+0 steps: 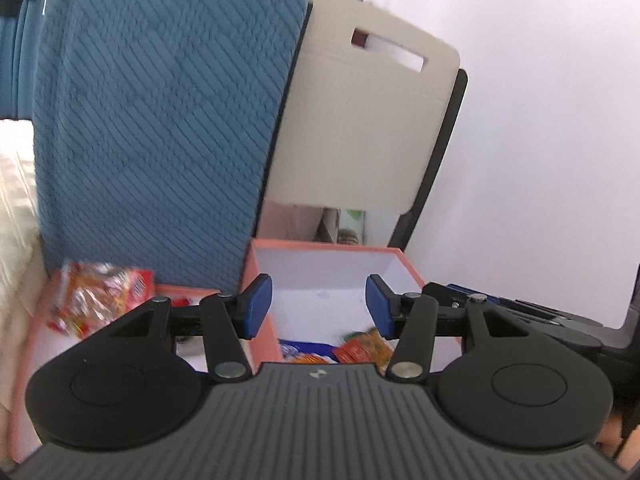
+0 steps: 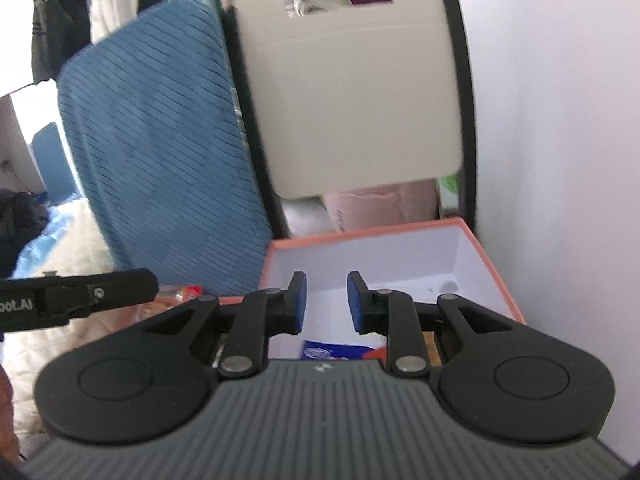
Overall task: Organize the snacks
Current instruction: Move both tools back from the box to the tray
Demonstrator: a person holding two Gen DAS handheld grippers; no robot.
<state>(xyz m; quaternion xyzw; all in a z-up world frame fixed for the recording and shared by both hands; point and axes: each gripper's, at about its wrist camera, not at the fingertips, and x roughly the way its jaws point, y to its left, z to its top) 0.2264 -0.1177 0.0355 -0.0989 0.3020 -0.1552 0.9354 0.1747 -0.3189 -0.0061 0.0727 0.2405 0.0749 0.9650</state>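
Above the pink box (image 1: 332, 249), left claw (image 1: 318, 306) gapes empty.

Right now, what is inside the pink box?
The pink box holds a few snack packets: an orange one and a blue one on its white floor. The grippers' bodies cover the near part, so more may lie unseen.

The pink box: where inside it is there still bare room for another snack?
The pink box is bare white along its back wall and right corner. Its near end is crowded with the blue packet and orange packets. The shallow tray on the left holds the red-orange bag at the back.
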